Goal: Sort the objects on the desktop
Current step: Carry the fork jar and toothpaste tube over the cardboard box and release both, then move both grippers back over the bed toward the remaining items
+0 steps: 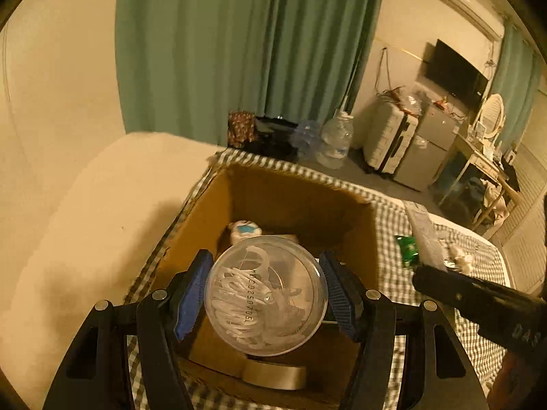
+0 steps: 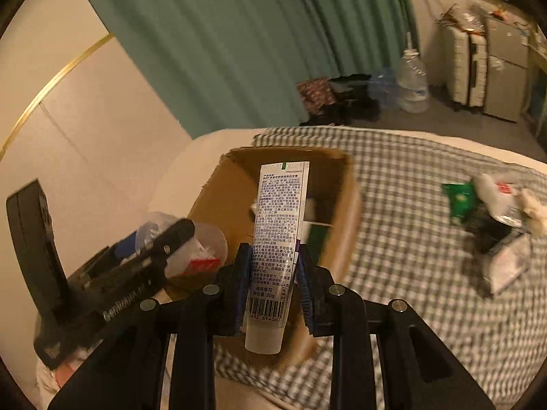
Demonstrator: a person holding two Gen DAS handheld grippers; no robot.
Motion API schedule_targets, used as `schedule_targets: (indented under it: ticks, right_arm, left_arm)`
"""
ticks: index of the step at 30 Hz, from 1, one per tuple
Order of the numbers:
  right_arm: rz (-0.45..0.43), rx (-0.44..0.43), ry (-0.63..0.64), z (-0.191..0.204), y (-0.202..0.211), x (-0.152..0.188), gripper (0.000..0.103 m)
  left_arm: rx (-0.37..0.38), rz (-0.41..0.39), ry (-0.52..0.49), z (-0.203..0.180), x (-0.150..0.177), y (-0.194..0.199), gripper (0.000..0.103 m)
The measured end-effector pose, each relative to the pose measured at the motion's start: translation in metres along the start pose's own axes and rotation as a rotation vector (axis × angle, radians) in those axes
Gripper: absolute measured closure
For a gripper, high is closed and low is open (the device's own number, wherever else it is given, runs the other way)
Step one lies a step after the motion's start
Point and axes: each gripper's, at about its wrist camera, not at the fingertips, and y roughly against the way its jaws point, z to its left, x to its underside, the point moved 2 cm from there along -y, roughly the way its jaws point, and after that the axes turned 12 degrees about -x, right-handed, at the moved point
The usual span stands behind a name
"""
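Right now the left gripper (image 1: 266, 294) pinches a round clear tub (image 1: 266, 295) of floss picks between its blue fingers (image 1: 193, 294), just above the open cardboard box (image 1: 212, 205). The right gripper (image 2: 271, 283) pinches a white tube (image 2: 277, 239) with small print, and the tube points up toward 12 o'clock over the same box (image 2: 348, 218). The box sits on a bed with a checked sheet (image 2: 410, 239). A green packet (image 2: 459, 200) and other small things lie on the sheet at 3 o'clock.
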Motion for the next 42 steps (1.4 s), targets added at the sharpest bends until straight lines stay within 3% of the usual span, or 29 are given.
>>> schedule_targets:
  ticks: [6,11,13,14,15,16,17,19,28,37,42]
  right_arm:
    - [0.080,-0.028,-0.050,-0.015,-0.073,-0.016,0.077]
    - [0.085,-0.028,-0.094,-0.022,-0.101,-0.032,0.075]
    - [0.080,-0.023,-0.108,-0.024,-0.106,-0.039,0.075]
    - [0.080,-0.022,-0.114,-0.024,-0.108,-0.042,0.064]
    - [0.077,-0.015,-0.127,-0.025,-0.108,-0.044,0.034]
    - [0.066,0.008,-0.139,-0.026,-0.107,-0.046,0.020]
    - [0.035,0.036,-0.139,-0.026,-0.103,-0.048,0.011]
    - [-0.034,0.054,-0.107,-0.022,-0.088,-0.048,0.011]
    - [-0.098,0.165,-0.101,-0.040,-0.021,-0.036,0.011]
    - [-0.215,0.277,-0.128,-0.066,0.093,-0.003,0.011]
    - [-0.260,0.355,-0.143,-0.095,0.154,0.018,0.011]
  left_arm:
    - [-0.001,0.070,0.035,0.019,0.003,-0.059,0.037]
    - [-0.029,0.097,0.026,0.021,0.006,-0.090,0.036]
    - [-0.030,0.093,0.024,0.022,0.008,-0.093,0.027]
    - [-0.046,0.087,0.019,0.021,0.009,-0.094,0.015]
    - [-0.064,0.081,0.013,0.020,0.011,-0.093,0.011]
    - [-0.076,0.075,0.007,0.018,0.011,-0.091,0.010]
    - [-0.089,0.072,-0.005,0.016,0.013,-0.089,0.008]
    - [-0.104,0.072,-0.027,0.013,0.015,-0.087,0.005]
    - [-0.076,0.062,-0.035,-0.011,0.028,-0.040,0.005]
    - [0.012,-0.048,-0.067,-0.082,0.027,0.043,0.001]
    - [0.068,-0.078,-0.090,-0.130,0.042,0.070,0.000]
